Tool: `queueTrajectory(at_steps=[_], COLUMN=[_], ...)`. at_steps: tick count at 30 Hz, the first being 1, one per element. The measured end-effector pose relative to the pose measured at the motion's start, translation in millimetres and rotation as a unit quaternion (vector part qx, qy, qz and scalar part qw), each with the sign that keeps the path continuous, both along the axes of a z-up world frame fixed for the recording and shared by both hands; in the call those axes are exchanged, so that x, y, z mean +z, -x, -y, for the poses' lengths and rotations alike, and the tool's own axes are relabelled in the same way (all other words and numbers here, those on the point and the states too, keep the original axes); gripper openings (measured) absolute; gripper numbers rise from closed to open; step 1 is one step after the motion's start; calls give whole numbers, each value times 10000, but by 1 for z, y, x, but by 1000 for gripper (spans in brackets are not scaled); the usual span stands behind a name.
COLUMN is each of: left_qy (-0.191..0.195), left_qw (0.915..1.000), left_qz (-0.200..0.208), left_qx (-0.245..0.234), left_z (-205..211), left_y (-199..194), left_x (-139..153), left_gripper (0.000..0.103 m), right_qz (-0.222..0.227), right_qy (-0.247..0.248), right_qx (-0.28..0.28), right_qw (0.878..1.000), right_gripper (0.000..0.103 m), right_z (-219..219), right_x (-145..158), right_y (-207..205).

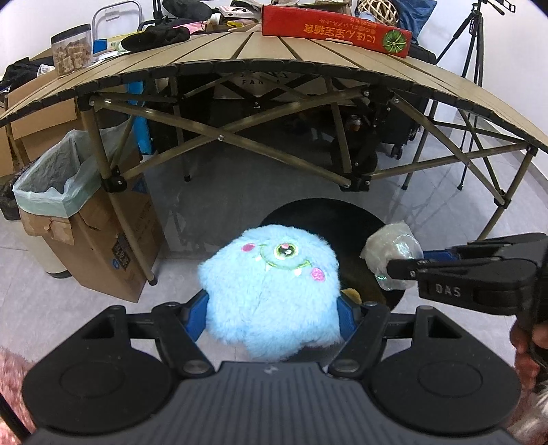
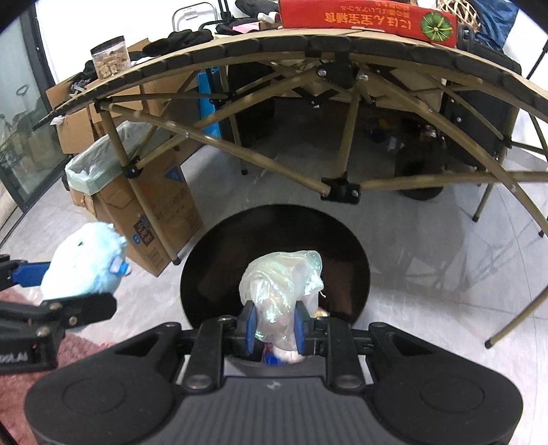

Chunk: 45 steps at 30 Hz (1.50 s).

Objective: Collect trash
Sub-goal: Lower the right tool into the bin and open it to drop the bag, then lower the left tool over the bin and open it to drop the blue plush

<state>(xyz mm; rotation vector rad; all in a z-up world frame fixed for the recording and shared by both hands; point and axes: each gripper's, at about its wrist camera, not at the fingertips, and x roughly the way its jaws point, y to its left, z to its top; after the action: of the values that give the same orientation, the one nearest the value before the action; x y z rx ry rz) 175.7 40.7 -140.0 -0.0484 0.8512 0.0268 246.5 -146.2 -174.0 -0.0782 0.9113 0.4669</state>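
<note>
My left gripper is shut on a fluffy light-blue one-eyed monster plush and holds it above the floor; the plush also shows at the left of the right wrist view. My right gripper is shut on a crumpled clear plastic bag and holds it over a round black bin. In the left wrist view the bag hangs at the right gripper's tip, over the same black bin. Something yellow lies inside the bin.
A cardboard box lined with a pale green bag stands left by the folding table's leg; it also shows in the right wrist view. The table carries a red box and a jar. A tripod stands at the right.
</note>
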Motion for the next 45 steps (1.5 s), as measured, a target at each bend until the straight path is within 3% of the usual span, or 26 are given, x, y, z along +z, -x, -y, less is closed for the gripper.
queueTrajectory(at_steps=[11, 21, 26, 28, 31, 33, 37, 45], left_qy=[-112, -153, -183, -185, -171, -175, -208, -240], left_qw=[9996, 9987, 9984, 9983, 9982, 9982, 9984, 9985], left_qz=[112, 84, 47, 25, 12, 14, 8, -13], left_qx=[243, 488, 537, 561, 581, 567, 527, 501], left_z=[-7, -16, -17, -18, -19, -19, -17, -13], left_y=[-26, -40, -40, -39, -38, -38, -38, -39], left_x=[6, 4, 2, 1, 0, 0, -1, -2], left_gripper=[72, 72, 72, 72, 72, 72, 72, 72], right_qz=[107, 15, -37, -100, -71, -94, -274, -207], right_qy=[-52, -32, -11, -18, 42, 60, 87, 180], right_qx=[32, 174, 3, -63, -154, -179, -234, -276], right_qw=[9999, 9998, 10000, 9999, 9998, 9998, 9993, 9992], right_gripper=[21, 23, 39, 68, 97, 103, 103, 103], right_z=[-14, -22, -17, -14, -10, -9, -8, -6], right_x=[-10, -20, -26, -28, -29, -28, -31, -28], right_y=[-39, -44, -46, -47, -47, -48, -50, -47])
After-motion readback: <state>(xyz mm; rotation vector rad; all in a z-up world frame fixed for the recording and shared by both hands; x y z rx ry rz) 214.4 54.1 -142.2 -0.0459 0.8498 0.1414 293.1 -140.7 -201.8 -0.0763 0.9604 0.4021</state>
